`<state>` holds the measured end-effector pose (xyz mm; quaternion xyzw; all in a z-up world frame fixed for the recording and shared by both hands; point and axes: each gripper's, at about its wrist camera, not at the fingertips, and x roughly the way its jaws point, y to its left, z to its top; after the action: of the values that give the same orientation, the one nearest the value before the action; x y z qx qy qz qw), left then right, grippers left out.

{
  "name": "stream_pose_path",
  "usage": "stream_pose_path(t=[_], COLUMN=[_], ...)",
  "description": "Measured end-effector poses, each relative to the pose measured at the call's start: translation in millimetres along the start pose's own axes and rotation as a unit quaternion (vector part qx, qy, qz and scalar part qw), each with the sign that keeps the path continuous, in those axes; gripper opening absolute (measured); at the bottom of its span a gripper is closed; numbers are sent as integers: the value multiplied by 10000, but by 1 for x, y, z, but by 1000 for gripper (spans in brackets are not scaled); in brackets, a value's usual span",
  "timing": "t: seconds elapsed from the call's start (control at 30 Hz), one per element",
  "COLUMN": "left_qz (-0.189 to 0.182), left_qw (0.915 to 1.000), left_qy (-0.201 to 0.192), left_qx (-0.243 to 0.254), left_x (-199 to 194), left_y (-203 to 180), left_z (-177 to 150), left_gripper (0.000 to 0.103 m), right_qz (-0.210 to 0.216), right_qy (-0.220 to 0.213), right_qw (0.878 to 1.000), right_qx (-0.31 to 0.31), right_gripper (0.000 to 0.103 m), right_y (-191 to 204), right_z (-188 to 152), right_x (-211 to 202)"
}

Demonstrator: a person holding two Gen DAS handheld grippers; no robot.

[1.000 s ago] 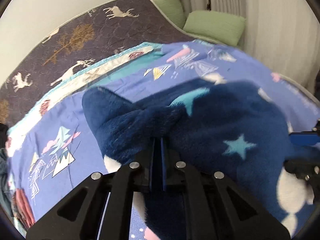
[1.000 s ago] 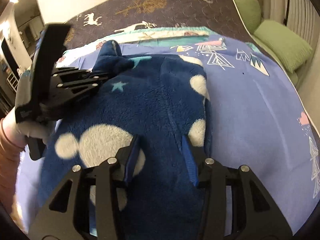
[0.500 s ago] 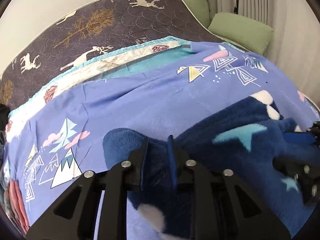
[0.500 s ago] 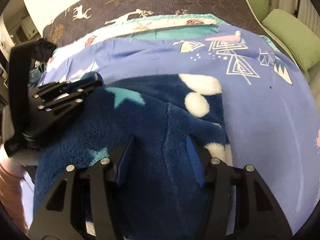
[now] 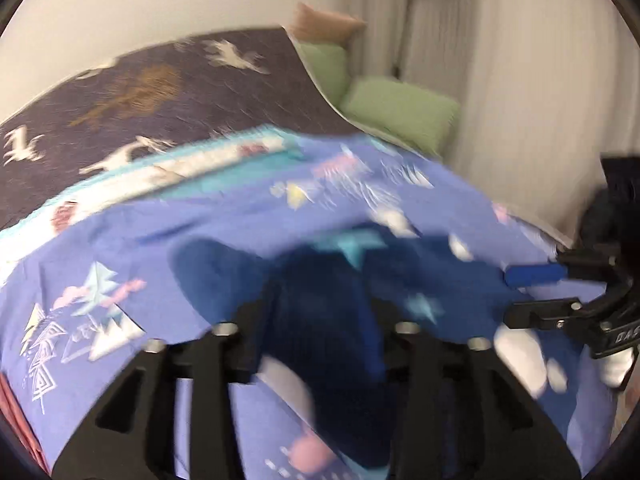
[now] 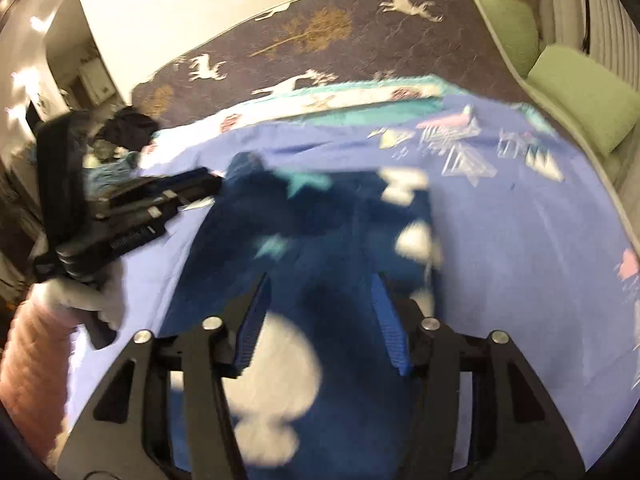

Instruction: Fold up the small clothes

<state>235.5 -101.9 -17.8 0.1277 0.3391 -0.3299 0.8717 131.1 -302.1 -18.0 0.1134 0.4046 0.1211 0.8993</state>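
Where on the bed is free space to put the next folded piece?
Free: the lilac printed sheet right of the navy fleece garment, up to the green cushions. Crowded: the garment's left side, by the left gripper.

Sheet [image 6: 520, 248] right of garment [image 6: 320, 240] free.

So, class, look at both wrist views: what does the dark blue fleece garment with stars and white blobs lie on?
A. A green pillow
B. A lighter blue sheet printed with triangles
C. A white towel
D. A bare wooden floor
B: the dark blue fleece garment lies spread on the lighter blue printed sheet; the green pillow sits well apart at the bed's far right edge.
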Motion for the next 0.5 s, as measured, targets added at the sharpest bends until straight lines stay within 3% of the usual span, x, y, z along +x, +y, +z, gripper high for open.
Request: stream_pose_path(t=[0.07,0.13,0.27,0.37,0.43,0.5], left_qz=[460,584,734,770,647,122], left_qw=[9973,9972,9959,9963,9976,9998], left_qy=[439,384,489,349,242,-76], left_qx=[380,254,210,145,-26,-110], left_x=[34,45,50,25,3,-29], left_y=[-18,-22,-26,-26,-24,-29], left_z=[-19,-21,-12,-12,-14,-20], left_gripper=[51,50,50,50,50,50], right_qz=[-220,-751,-654,-610,-702,-389], right_qy=[264,101,58,13,-109,-295], right_qw=[9994,9958,9977,9979,9974,9988], right_qx=[-60,-515,-139,-221,-112,-32], right_gripper=[61,63,64,63,63,63], right_y=[2,9,2,6,11,18], right_z=[-17,-29,-24,-26,-31,-41], right_x=[18,37,38,23,-4,-29])
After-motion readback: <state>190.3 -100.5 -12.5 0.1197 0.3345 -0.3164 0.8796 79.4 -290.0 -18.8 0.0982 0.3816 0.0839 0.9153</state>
